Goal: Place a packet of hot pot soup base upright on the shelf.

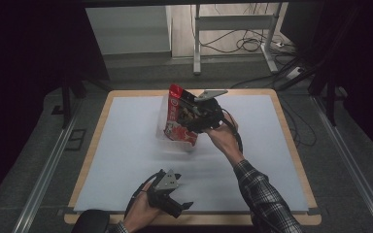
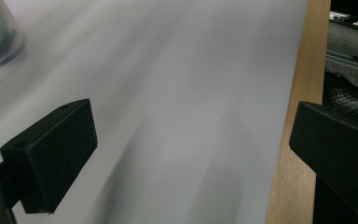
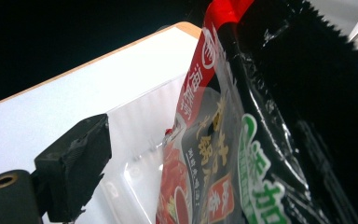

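Left gripper (image 1: 182, 206): lower centre-left of the high view, over the white mat (image 1: 126, 160) near its front edge; jaws spread apart, nothing between them. In the left gripper view the gap spans mat and the wooden table edge (image 2: 303, 116).

Snack packet (image 1: 179, 119): red, black and clear, printed lettering, upper centre of the high view, held tilted above the mat.

Right gripper (image 1: 205, 116): just right of the packet, touching it. Right gripper view: packet (image 3: 214, 163) against the right jaw; left jaw apart from it. Grip closure: cannot tell.
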